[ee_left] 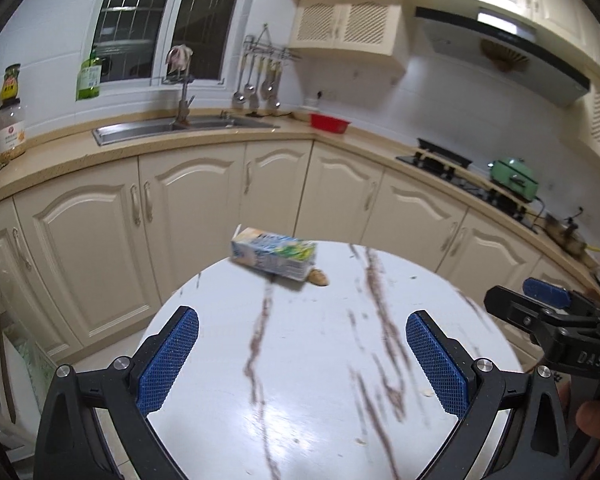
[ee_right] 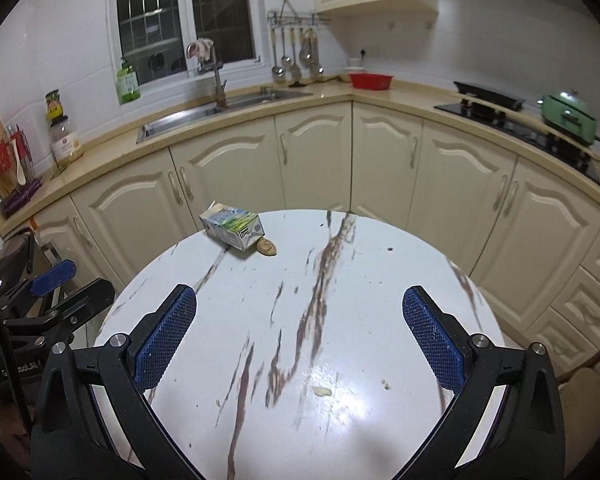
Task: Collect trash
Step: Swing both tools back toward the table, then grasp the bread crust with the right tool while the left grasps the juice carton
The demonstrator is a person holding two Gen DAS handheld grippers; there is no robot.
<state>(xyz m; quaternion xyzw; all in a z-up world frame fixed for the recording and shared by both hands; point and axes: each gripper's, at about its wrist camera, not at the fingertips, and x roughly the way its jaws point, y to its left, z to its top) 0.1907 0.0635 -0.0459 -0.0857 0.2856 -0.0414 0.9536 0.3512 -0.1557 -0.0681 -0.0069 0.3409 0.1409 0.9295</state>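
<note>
A small drink carton (ee_left: 274, 258) lies on its side at the far edge of a round white marble table (ee_left: 320, 360). A tan scrap (ee_left: 319, 278) lies right beside it. Both also show in the right wrist view, the carton (ee_right: 233, 230) and the scrap (ee_right: 267, 247). Small crumbs (ee_right: 322, 391) lie nearer on the table (ee_right: 360, 280). My left gripper (ee_left: 302, 360) is open and empty over the near table. My right gripper (ee_right: 300, 338) is open and empty, well short of the carton. The right gripper shows at the left wrist view's right edge (ee_left: 548, 300).
Cream kitchen cabinets (ee_right: 320, 152) curve behind the table, with a sink (ee_right: 220, 108), a red basin (ee_right: 370, 80), a stove (ee_right: 520, 120) and a green appliance (ee_right: 568, 114) on the counter. A chair (ee_left: 4, 340) stands left of the table.
</note>
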